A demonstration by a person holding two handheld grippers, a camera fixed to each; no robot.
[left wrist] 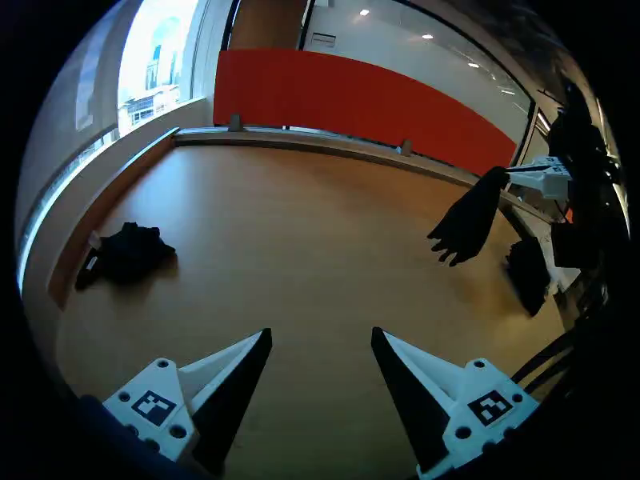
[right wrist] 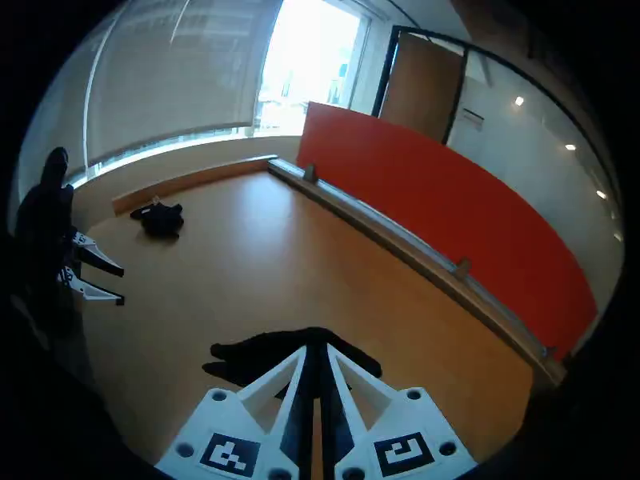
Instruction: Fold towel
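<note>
A dark towel [left wrist: 468, 220] hangs limp above the wooden table [left wrist: 320, 232] at the right of the left gripper view, held at its top corner by my right gripper [left wrist: 506, 172]. In the right gripper view the same towel [right wrist: 256, 352] spreads just beyond the right gripper [right wrist: 317, 350], whose fingers are closed together on its edge. My left gripper [left wrist: 320, 332] is open over bare wood with nothing between its fingers. It also appears at the left edge of the right gripper view, as the left gripper [right wrist: 120, 286] held by a dark-sleeved hand.
A crumpled dark cloth [left wrist: 128, 252] lies near the table's left side, also seen as the dark cloth [right wrist: 160, 218]. A red partition [left wrist: 360, 100] and a low rail run along the far edge. A blurred dark shape [left wrist: 528, 272] sits below the hanging towel.
</note>
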